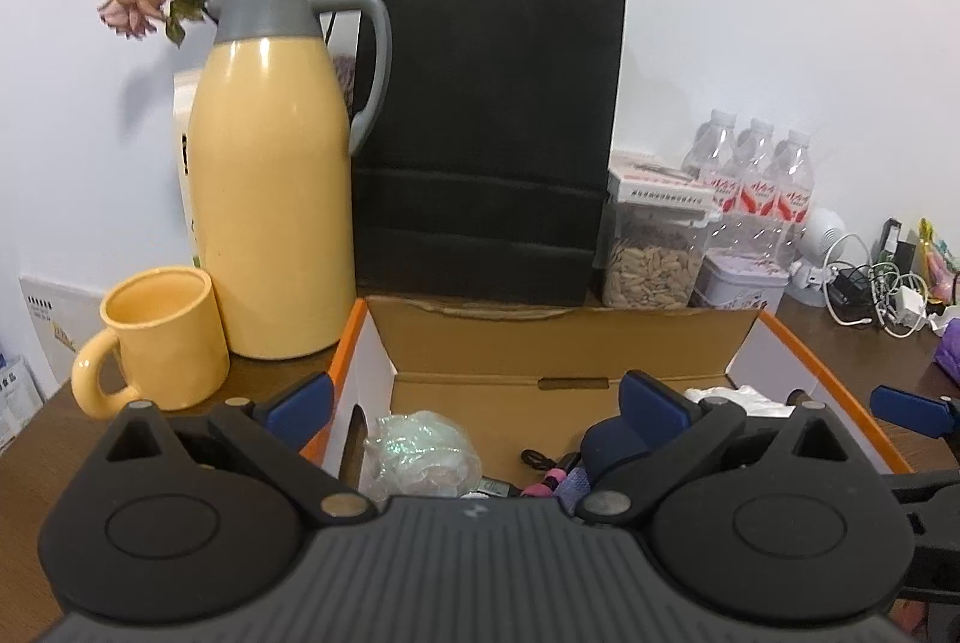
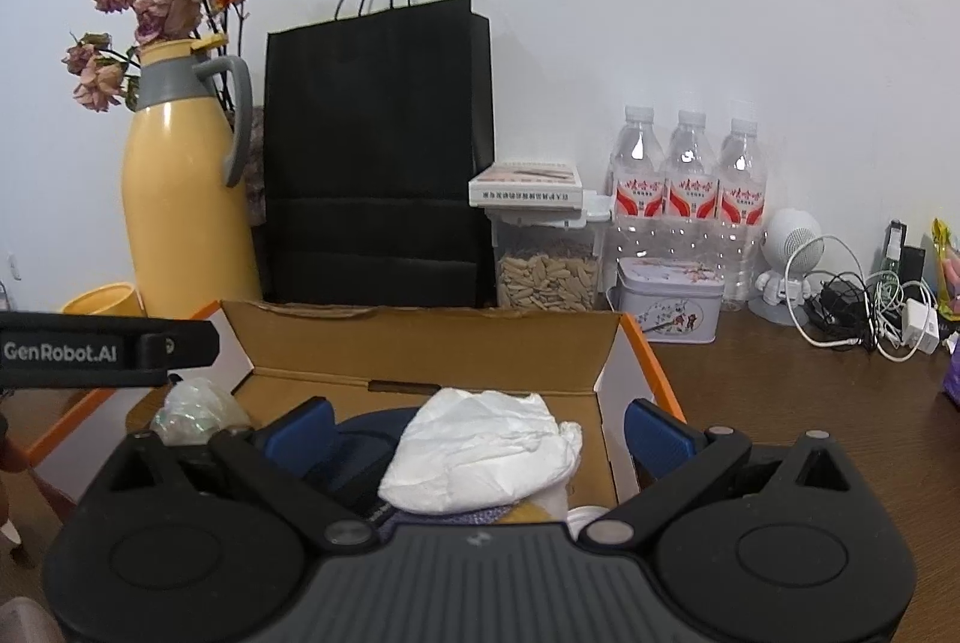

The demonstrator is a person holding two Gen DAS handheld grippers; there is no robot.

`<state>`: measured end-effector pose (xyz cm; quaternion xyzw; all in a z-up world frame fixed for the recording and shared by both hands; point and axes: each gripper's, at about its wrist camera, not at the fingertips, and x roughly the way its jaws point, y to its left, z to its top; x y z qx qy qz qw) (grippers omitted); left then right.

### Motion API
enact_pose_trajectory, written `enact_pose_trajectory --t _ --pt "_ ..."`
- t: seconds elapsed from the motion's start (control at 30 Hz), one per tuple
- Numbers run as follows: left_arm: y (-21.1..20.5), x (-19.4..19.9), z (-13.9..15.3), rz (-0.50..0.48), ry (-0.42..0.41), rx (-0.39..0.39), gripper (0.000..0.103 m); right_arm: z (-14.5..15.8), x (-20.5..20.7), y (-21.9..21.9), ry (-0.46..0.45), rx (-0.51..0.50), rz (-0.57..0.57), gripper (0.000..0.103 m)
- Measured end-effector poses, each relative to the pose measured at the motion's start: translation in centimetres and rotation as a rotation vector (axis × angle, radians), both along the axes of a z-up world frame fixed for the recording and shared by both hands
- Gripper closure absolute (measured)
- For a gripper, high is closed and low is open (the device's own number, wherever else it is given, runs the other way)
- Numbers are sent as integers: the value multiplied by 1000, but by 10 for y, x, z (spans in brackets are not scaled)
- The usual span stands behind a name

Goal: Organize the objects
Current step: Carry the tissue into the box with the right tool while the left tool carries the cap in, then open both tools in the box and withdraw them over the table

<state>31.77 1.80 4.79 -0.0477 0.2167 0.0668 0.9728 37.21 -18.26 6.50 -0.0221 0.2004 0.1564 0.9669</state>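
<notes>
An open cardboard box (image 1: 558,343) with orange edges sits on the brown table, also in the right wrist view as the box (image 2: 420,349). Inside lie a clear crumpled plastic wrap (image 1: 420,448), a dark blue item (image 1: 618,445), pink and purple bits (image 1: 555,484) and a white crumpled cloth (image 2: 486,448). My left gripper (image 1: 474,397) hovers open over the box's left half, nothing between its blue pads. My right gripper (image 2: 477,421) stands open over the right half, with the white cloth lying below and between its fingers, untouched. The left gripper's arm (image 2: 108,349) shows at the left edge.
Behind the box stand a yellow flask (image 1: 270,175) with dried flowers, a yellow mug (image 1: 156,337), a black paper bag (image 1: 486,133), a seed jar (image 2: 546,259), three water bottles (image 2: 690,187) and a tin (image 2: 669,307). Cables and chargers (image 2: 864,307) lie at the right.
</notes>
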Motion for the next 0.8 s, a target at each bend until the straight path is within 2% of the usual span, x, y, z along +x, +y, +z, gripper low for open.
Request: enact_pose_trajectory --t 0.43,0.8 --pt "1 -63 13 -38 -63 36 0 14 -53 -10 -65 -38 18 0" --pt "28 -131 -7 -1 -8 53 0 0 -108 -25 -35 -46 45 0"
